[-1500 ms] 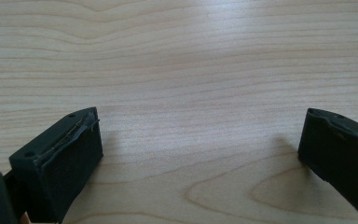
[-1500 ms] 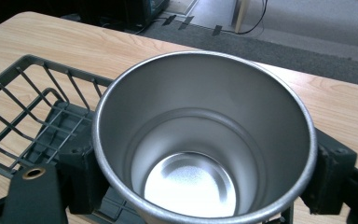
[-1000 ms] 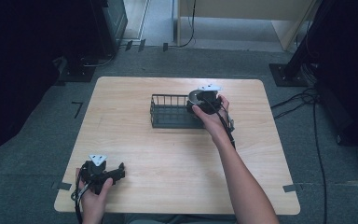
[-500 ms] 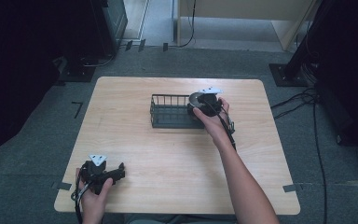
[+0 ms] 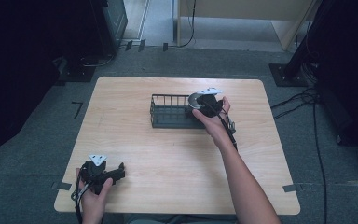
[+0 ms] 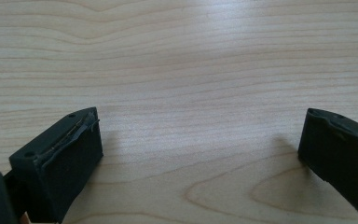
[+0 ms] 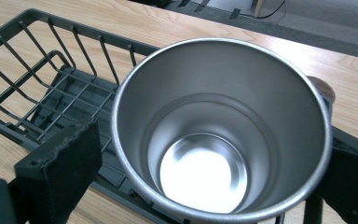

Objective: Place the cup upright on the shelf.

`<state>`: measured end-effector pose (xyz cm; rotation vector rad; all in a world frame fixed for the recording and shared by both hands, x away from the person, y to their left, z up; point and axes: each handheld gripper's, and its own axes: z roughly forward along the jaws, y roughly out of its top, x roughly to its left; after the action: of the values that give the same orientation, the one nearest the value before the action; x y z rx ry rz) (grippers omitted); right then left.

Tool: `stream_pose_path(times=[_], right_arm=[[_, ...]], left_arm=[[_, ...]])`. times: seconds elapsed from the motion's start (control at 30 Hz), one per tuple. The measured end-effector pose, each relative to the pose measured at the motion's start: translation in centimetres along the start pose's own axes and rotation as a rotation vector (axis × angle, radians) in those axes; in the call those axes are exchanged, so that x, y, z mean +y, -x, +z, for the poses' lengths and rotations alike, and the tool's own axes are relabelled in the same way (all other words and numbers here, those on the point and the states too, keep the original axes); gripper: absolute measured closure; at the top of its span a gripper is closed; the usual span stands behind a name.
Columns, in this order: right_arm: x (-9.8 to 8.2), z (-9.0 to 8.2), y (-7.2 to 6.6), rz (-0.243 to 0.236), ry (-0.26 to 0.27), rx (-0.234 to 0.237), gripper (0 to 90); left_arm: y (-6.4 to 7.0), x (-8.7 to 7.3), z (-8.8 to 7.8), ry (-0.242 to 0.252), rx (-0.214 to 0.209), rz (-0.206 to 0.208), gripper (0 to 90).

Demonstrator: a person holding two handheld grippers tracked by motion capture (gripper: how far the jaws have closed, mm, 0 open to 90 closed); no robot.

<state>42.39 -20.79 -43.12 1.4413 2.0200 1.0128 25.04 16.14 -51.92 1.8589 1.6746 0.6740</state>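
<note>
At the table's seven o'clock corner, the left gripper (image 5: 103,172) rests on the bare wooden table (image 5: 168,154) — its jaws spread wide in its own view, with nothing but wood grain between them. Toward one o'clock of the table's centre stands a dark wire basket (image 5: 168,112), its long side running across the tabletop. At the basket's right end, the right gripper (image 5: 205,103) holds a stainless-steel cup (image 7: 221,135); in the right gripper view the jaws press against the cup's outer wall on either side, mouth up and open toward the camera, the cup poised over the basket's right end. By the look of it, the cup is being set into the basket — the next move would call for lowering it until its base meets the wires, then easing the jaws apart without tipping it.
</note>
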Motion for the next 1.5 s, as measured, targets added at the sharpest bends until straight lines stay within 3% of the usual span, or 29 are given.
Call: stream_pose_path(times=[0.27, 0.7, 1.27, 1.5], right_arm=[[0.1, -1.1, 0.6, -0.008, 0.016, -0.011, 1.7], [-0.8, -4.4, 1.7, -0.022, 0.048, -0.015, 1.1], [-4.3, -7.8, 3.3, -0.045, 0.054, -0.049, 1.2], [-6.1, -8.8, 4.2, -0.034, 0.049, -0.055, 1.2]], left_arm=[[0.0, 0.0, 0.0, -0.001, 0.000, 0.001, 0.0], [0.0, 0.0, 0.0, -0.001, 0.000, 0.002, 0.0], [0.0, 0.0, 0.0, -0.001, 0.000, 0.001, 0.0], [0.0, 0.0, 0.0, 0.000, 0.000, 0.001, 0.0]])
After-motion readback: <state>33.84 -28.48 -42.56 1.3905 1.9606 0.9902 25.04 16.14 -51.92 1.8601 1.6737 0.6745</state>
